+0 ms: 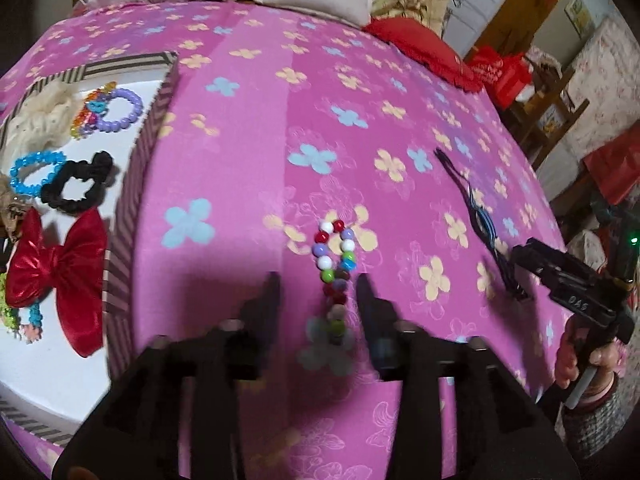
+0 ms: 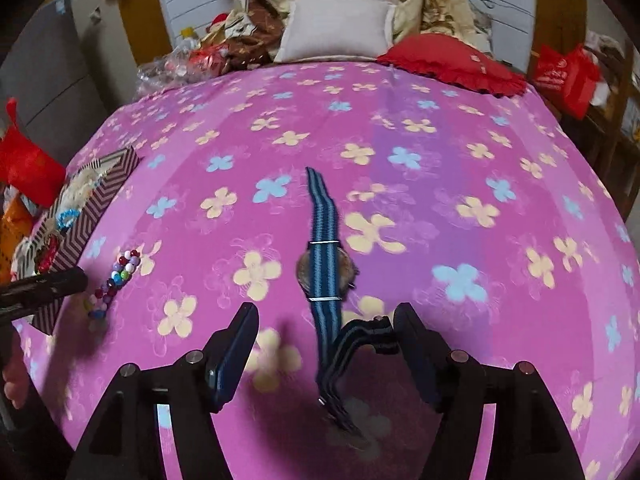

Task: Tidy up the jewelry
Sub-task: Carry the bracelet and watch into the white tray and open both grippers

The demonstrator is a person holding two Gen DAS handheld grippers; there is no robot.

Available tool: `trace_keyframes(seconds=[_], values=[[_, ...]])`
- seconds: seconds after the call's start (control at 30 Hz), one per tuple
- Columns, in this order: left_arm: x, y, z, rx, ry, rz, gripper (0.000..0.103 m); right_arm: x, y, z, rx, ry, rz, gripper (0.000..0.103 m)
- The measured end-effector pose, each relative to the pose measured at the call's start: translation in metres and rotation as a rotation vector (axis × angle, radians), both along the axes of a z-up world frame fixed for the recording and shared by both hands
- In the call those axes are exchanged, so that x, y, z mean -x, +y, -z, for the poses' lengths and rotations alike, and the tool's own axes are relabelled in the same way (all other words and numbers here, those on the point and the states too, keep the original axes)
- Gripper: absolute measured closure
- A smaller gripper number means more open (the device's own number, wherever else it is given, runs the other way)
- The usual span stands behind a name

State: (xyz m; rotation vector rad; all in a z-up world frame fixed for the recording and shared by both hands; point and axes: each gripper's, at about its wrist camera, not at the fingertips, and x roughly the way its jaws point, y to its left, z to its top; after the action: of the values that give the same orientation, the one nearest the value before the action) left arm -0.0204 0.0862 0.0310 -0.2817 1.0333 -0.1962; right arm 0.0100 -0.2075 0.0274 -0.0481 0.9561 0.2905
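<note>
A bracelet of mixed coloured beads (image 1: 335, 268) lies on the pink flowered bedspread (image 1: 260, 128). My left gripper (image 1: 318, 286) is open with a finger on either side of the bracelet's near end. A watch with a blue striped strap (image 2: 325, 268) lies face down on the spread. My right gripper (image 2: 326, 318) is open and straddles the strap's near end. The bracelet also shows in the right wrist view (image 2: 116, 280), and the watch in the left wrist view (image 1: 482, 224). A striped box (image 1: 132, 208) at the left holds jewelry.
The box holds a red bow (image 1: 60, 276), a black scrunchie (image 1: 78, 188), a blue bead bracelet (image 1: 34, 170) and a purple bead bracelet (image 1: 120, 110). A white pillow (image 2: 336, 28) and a red cushion (image 2: 452, 62) lie at the bed's far end.
</note>
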Motion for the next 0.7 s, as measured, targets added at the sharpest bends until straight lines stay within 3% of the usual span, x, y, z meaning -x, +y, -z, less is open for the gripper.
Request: trace_keyframes(seconds=[0.27, 0.43, 0.47, 0.5, 0.53, 0.7], values=[[-0.012, -0.020, 0.019, -0.022, 0.021, 0.080, 0.060, -0.027, 0.018, 0.022, 0.053, 0.004, 0.022, 0.035], [-0.013, -0.033, 0.021, -0.084, -0.037, 0.105, 0.059, -0.030, 0.020, 0.029, 0.075, -0.008, 0.046, 0.038], [-0.012, -0.036, 0.021, -0.103, -0.046, 0.110, 0.063, -0.030, 0.021, 0.028, 0.073, -0.014, 0.045, 0.049], [-0.010, -0.040, 0.022, -0.134, -0.054, 0.118, 0.074, -0.029, 0.022, 0.027, 0.072, -0.019, 0.043, 0.063], [-0.009, -0.043, 0.023, -0.165, -0.053, 0.123, 0.091, -0.030, 0.023, 0.026, 0.074, -0.017, 0.042, 0.063], [-0.010, -0.024, 0.020, -0.064, -0.020, 0.078, 0.094, -0.029, 0.025, 0.022, 0.057, 0.016, 0.057, 0.066]])
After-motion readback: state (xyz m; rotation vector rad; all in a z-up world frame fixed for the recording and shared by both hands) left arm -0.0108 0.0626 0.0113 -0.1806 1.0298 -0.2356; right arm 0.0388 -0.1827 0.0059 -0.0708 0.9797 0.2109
